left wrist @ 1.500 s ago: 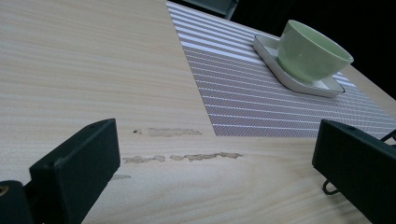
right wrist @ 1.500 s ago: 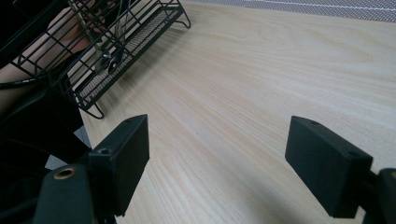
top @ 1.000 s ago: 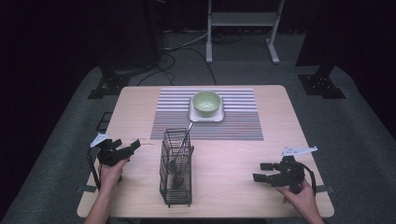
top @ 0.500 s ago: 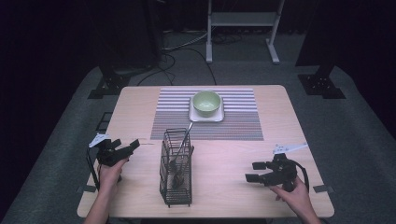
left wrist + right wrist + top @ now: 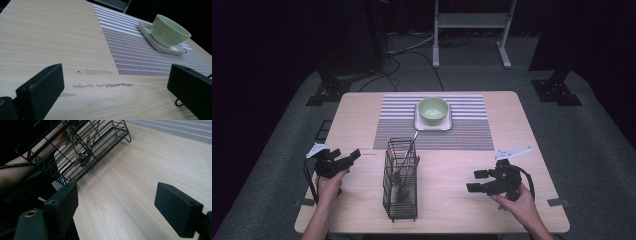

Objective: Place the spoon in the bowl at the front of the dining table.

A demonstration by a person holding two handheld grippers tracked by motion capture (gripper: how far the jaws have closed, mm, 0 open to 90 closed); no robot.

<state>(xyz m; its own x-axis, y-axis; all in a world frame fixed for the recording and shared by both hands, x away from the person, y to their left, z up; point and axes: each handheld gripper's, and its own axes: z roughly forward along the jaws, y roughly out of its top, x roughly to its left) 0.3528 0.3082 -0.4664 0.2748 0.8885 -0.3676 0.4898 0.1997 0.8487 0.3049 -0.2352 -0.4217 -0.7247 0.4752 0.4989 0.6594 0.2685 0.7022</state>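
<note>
**Both grippers open and empty on either side of the wire caddy**

A black wire-mesh cutlery caddy [image 5: 401,182] stands upright on the pale wooden tabletop [image 5: 452,200], near its front edge, with a few metal utensils [image 5: 404,165] leaning inside it. The left gripper [image 5: 343,161] sits to the caddy's left, well apart from it, its jaws spread wide with nothing between them; in the left gripper view only bare wood lies in the gap. The right gripper [image 5: 477,181] is to the caddy's right, jaws pointing towards it, also wide open and holding nothing; in the right gripper view the caddy [image 5: 82,147] lies ahead, clear of the jaws. Behind the caddy lies a grey striped placemat [image 5: 462,132], and on it a light green bowl [image 5: 433,110] rests on a white square saucer [image 5: 432,124].
</note>
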